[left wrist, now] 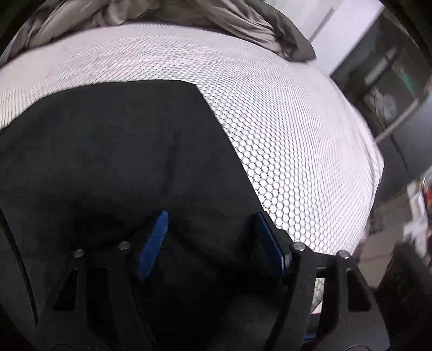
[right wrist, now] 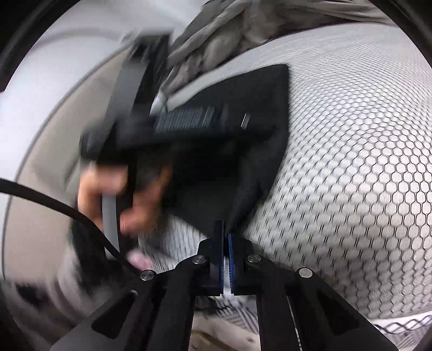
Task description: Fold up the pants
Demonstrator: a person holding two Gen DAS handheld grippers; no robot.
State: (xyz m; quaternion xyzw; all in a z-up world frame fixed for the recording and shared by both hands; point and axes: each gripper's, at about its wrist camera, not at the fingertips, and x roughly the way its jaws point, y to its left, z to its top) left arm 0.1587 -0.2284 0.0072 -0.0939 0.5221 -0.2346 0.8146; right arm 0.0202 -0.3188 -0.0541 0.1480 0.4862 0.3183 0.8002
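Note:
The black pants lie folded on a white bed cover with a honeycomb print. My left gripper is open, its blue pads hovering just over the near right part of the pants. In the right wrist view the pants show as a dark folded slab. My right gripper is shut on the near corner of the pants, lifting the cloth off the cover. The left gripper and the hand holding it show blurred over the pants there.
A crumpled grey blanket lies at the far end of the bed. The bed's right edge drops to dark furniture and clutter. A black cable crosses the right wrist view at left.

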